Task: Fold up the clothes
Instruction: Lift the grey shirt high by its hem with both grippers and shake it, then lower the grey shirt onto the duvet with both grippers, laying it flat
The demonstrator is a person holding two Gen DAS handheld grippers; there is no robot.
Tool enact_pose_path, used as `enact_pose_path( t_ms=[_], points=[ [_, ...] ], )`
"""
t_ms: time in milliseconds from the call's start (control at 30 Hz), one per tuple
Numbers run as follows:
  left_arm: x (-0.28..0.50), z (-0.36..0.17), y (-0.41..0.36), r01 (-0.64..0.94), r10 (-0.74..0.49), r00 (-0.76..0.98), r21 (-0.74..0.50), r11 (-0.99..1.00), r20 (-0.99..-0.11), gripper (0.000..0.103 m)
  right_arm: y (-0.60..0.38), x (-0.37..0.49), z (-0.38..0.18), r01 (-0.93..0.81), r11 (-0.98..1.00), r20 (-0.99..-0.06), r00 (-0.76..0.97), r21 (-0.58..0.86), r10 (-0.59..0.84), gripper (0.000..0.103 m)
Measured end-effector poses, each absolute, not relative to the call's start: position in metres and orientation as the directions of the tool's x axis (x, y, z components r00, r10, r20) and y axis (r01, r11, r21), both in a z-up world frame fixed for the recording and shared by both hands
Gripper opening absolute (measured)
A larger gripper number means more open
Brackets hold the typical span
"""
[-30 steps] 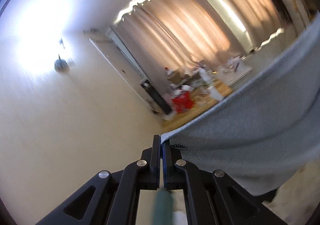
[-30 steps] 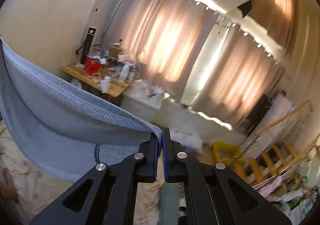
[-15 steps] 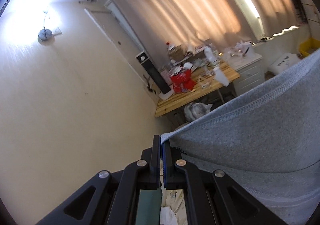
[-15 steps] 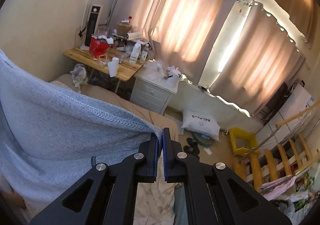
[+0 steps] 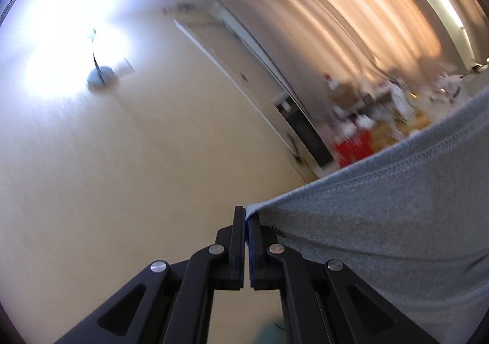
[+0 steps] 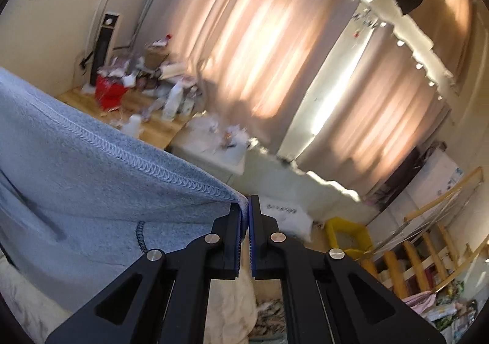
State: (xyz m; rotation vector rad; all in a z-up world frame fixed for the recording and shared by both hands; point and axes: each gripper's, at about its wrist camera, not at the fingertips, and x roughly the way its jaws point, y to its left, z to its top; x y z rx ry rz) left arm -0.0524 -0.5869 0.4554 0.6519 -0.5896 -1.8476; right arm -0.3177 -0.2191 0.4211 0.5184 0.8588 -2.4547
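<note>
Both tongs pinch grey garment; cluttered desk beyond.

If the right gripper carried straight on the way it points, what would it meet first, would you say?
Nothing close: the right gripper, shut on the grey garment, points through open air toward the white pillow below the curtains. That looks likeliest, though depth is unclear.

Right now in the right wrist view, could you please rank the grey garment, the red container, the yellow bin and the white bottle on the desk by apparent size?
1. Grey garment, by far the largest, though it hangs close to the camera.
2. Yellow bin.
3. Red container, close to the bin, so this order is unsure.
4. White bottle, smallest and blurred.
</note>
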Motion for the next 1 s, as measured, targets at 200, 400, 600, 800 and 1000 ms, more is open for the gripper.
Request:
enact_pose_path(
  t_ms=[200,400,600,800,1000],
  points=[
    [-0.027,0.468,-0.575,0.672,-0.915,-0.370,0.635,-0.382,-0.160,0.001,-0.218,-0.310,0.432,0.556,-0.680,-0.470,-0.816,-0.477,-0.337,0.003],
    [0.016,0.381,-0.549,0.490,-0.875,-0.415,0.748,-0.447,-0.251,0.001,-0.176,-0.266,0.372,0.672,-0.628,-0.551,-0.719,-0.393,-0.425,0.003],
    [0.107,0.251,-0.499,0.311,-0.785,-0.457,0.752,-0.581,-0.417,0.001,-0.100,-0.193,0.248,0.782,-0.577,-0.671,-0.561,-0.237,-0.484,0.003],
    [0.223,0.048,-0.449,0.131,-0.577,-0.333,0.570,-0.811,-0.745,0.001,-0.009,-0.117,0.086,0.833,-0.552,-0.831,-0.320,-0.018,-0.455,0.003],
    [0.291,-0.114,-0.411,0.043,-0.490,-0.145,0.489,-0.871,-0.860,0.001,0.058,-0.069,-0.081,0.823,-0.566,-0.950,-0.138,0.048,-0.282,0.003]
  ],
)
